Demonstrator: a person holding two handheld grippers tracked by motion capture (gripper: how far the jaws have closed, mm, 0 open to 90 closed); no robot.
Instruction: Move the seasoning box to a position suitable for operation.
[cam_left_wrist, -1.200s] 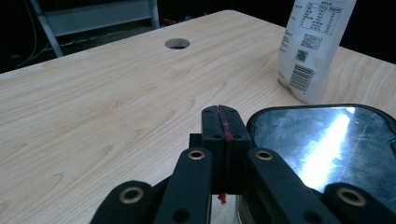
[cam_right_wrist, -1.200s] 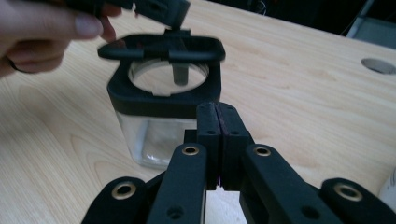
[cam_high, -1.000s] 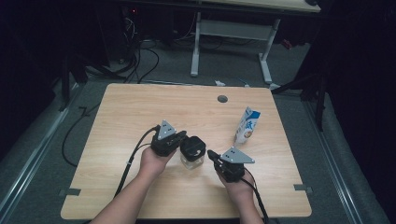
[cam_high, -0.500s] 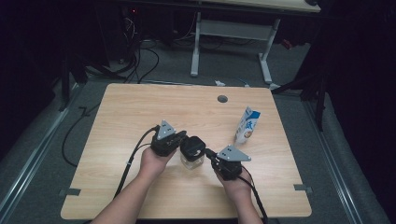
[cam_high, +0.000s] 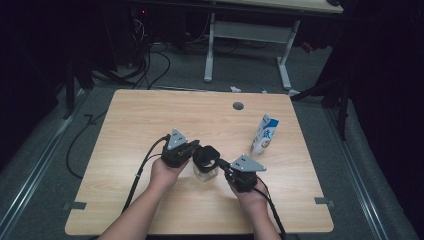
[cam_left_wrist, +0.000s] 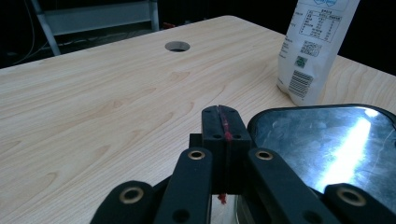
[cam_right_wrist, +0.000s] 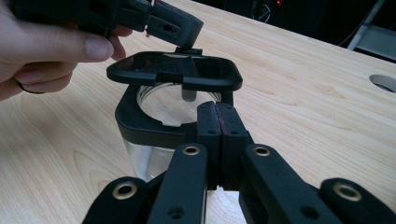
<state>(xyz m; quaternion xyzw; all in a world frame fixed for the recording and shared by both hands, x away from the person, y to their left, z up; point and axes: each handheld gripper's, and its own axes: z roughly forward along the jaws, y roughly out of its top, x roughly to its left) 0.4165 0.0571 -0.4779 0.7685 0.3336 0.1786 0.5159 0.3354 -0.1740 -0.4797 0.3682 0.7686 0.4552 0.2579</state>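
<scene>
A clear glass jar (cam_high: 205, 172) with a black collar (cam_right_wrist: 140, 122) stands at the middle of the table. Its black lid (cam_right_wrist: 173, 72) is raised above the mouth, roughly level. My left gripper (cam_high: 196, 149) is shut, and its tip sits at the lid's far tab, seen as the left gripper (cam_right_wrist: 180, 29) beside a hand (cam_right_wrist: 46, 51). In the left gripper view the shiny lid (cam_left_wrist: 327, 140) lies just right of the left gripper (cam_left_wrist: 219, 112). My right gripper (cam_right_wrist: 217, 109) is shut with its tip against the near side of the collar. I cannot tell whether either gripper pinches a tab.
A white and blue milk carton (cam_high: 264, 134) stands upright to the right and beyond the jar, close behind the lid as the carton (cam_left_wrist: 317, 46). A round cable hole (cam_high: 238, 106) sits near the table's far edge. Bare wood (cam_high: 130, 125) spreads to the left.
</scene>
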